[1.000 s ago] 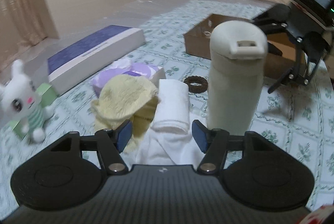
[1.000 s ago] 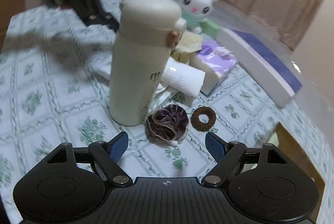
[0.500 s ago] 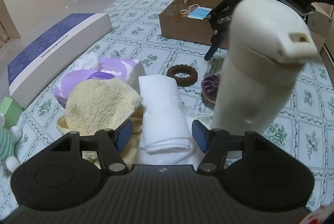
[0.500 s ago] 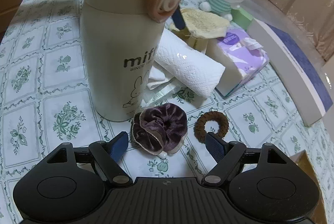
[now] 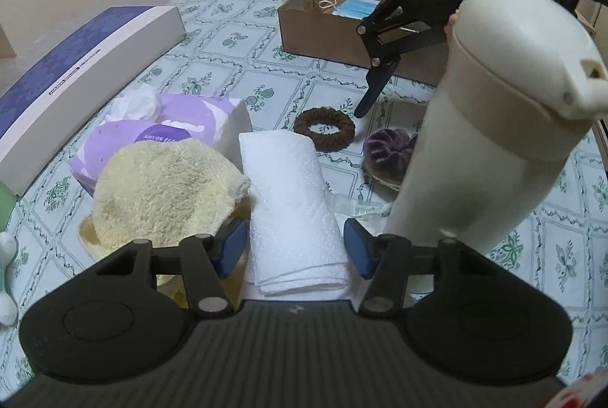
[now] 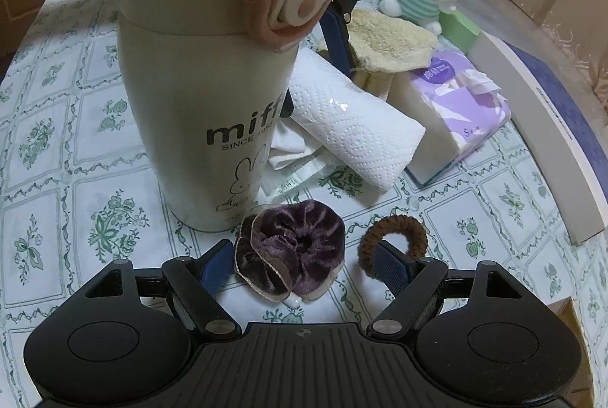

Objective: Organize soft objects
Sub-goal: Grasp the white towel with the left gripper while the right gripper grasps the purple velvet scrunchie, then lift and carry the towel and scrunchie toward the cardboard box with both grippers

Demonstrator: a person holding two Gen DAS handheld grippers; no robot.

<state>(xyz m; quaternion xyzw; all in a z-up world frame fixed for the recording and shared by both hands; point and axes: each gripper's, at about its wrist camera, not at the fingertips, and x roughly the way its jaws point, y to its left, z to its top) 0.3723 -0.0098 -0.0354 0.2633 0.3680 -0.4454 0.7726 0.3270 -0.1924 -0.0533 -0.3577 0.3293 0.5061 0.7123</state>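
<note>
Scrunchie (image 6: 290,248), soft, light, best pinched across its bunched middle, sits between open right gripper (image 6: 304,265); left gripper (image 5: 290,246) closing around folded towel (image 5: 292,206), not yet gripping.

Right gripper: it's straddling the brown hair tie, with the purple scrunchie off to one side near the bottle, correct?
Not quite. The right wrist view shows the right gripper straddling the purple scrunchie, which lies between its open jaws just in front of the bottle. The brown hair tie is the one off to the side, by one fingertip.
</note>
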